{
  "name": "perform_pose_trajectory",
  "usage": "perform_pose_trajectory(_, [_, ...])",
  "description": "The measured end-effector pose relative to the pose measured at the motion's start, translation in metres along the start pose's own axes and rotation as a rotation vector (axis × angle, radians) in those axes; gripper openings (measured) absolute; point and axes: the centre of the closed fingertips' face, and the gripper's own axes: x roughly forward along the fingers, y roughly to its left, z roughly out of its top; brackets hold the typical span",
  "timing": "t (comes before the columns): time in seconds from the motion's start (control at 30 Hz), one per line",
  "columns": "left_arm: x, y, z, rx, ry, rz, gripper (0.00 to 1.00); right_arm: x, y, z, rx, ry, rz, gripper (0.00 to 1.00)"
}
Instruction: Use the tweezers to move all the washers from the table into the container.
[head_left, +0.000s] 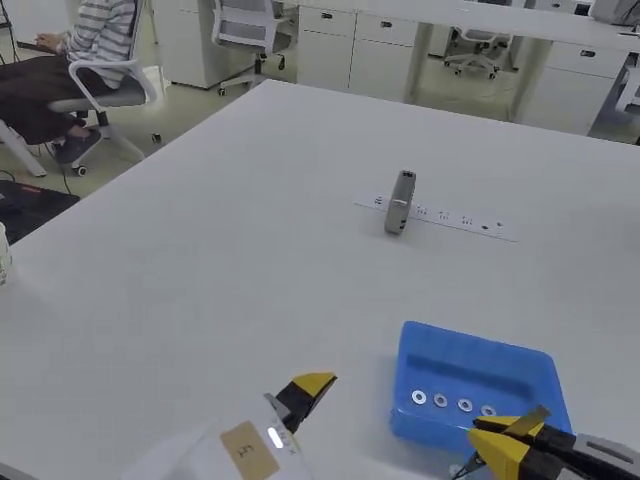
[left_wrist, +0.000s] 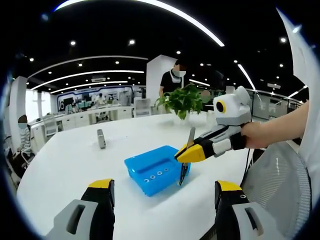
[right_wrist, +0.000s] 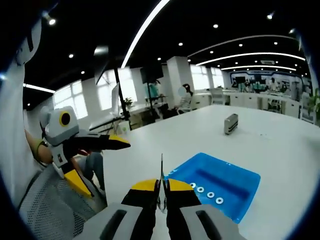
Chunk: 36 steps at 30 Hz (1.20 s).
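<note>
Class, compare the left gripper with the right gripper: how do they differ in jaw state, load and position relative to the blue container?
The left gripper's jaws stand wide apart; the right gripper's are closed together. The left gripper holds nothing; the right gripper grips the tweezers. In the head view the left gripper is over the table beside the blue container, while the right gripper is at its near edge. Both have yellow jaw tips.

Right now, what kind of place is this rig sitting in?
Probably an open-plan office or lab: rows of white desks with swivel chairs, a seated person nearby, and a large white table with a power strip set into it.
</note>
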Motion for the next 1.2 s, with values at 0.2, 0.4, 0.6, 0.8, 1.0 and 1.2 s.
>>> perform_pose_trajectory(0.2, [0.001, -0.002, -0.001, 0.002, 0.003, -0.013, 0.83, -0.007, -0.010, 0.008, -0.007, -0.018, -0.039, 0.02])
perform_pose_trajectory(0.4, [0.000, -0.003, 0.000, 0.003, -0.003, -0.015, 0.83, -0.014, -0.018, 0.013, 0.005, -0.039, -0.073, 0.02])
perform_pose_trajectory(0.6, [0.001, -0.004, -0.001, 0.004, 0.005, -0.021, 0.83, -0.017, -0.028, 0.022, 0.022, -0.073, -0.093, 0.02])
perform_pose_trajectory(0.8, [0.001, -0.003, -0.001, 0.001, 0.002, -0.016, 0.83, -0.015, -0.036, 0.021, 0.019, -0.058, -0.113, 0.02])
perform_pose_trajectory(1.0, [0.002, -0.005, -0.003, 0.007, 0.015, -0.025, 0.83, -0.016, -0.069, 0.010, -0.001, 0.001, -0.243, 0.02])
perform_pose_trajectory(1.2, [0.002, -0.005, -0.005, 0.011, 0.023, -0.025, 0.83, -0.015, -0.098, -0.003, 0.028, 0.042, -0.327, 0.02])
